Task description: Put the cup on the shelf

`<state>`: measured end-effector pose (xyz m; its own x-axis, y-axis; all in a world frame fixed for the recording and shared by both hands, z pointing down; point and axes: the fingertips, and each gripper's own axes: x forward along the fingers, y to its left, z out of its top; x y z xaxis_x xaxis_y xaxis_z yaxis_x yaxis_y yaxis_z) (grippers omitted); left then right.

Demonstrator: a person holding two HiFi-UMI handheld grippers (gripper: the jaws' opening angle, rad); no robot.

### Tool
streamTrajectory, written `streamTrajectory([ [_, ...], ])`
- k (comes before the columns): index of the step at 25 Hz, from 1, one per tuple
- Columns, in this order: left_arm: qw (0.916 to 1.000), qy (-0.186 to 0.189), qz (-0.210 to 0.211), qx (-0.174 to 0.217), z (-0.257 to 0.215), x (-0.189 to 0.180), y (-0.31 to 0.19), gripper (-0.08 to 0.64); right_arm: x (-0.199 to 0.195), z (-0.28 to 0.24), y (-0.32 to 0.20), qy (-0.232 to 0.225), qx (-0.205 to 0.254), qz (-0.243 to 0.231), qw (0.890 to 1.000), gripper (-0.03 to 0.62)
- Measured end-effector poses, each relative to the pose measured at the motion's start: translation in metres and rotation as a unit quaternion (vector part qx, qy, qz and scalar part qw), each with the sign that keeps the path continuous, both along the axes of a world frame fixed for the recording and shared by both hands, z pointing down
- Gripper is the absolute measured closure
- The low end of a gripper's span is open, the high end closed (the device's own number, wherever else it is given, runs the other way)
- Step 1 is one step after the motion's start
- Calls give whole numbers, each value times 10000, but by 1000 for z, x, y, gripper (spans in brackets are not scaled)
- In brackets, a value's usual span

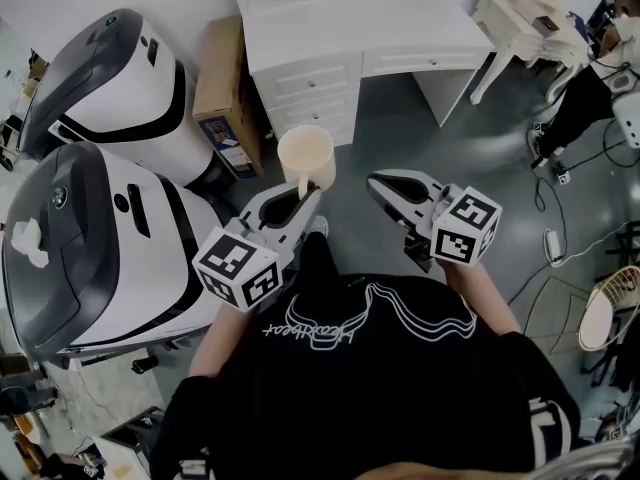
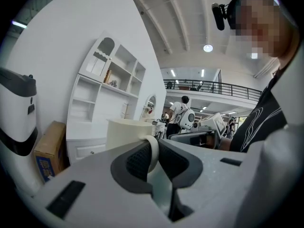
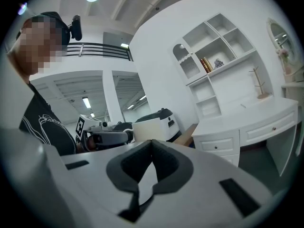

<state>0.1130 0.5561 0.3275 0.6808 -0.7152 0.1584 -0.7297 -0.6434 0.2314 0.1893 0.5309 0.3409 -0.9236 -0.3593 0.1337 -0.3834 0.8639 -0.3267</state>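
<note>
A cream cup [image 1: 306,155] hangs in the air in front of the white desk [image 1: 350,28], and my left gripper [image 1: 307,190] is shut on its handle. In the left gripper view the handle [image 2: 154,152] sits pinched between the dark pads, with the cup's body [image 2: 124,132] just beyond them. The white shelf unit [image 2: 109,75] stands on the desk against the wall, ahead and to the left. My right gripper [image 1: 376,182] floats beside the cup, to its right, shut with nothing in it. From the right gripper [image 3: 152,146] view, the cup [image 3: 148,128] shows at the left and the shelf unit [image 3: 218,56] at the right.
Two large white-and-grey machines [image 1: 100,98] [image 1: 90,248] stand at the left, with a cardboard box [image 1: 225,93] between them and the desk. White furniture [image 1: 525,18] and floor cables [image 1: 552,240] are at the right. A person [image 2: 180,110] stands far off.
</note>
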Motion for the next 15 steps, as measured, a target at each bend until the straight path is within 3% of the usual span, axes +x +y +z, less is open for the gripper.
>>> streamTrajectory([
  [15,9994,-36,-1,-343,6,-103,-215,518,-104,1,-216,70,-436,25,9990,586],
])
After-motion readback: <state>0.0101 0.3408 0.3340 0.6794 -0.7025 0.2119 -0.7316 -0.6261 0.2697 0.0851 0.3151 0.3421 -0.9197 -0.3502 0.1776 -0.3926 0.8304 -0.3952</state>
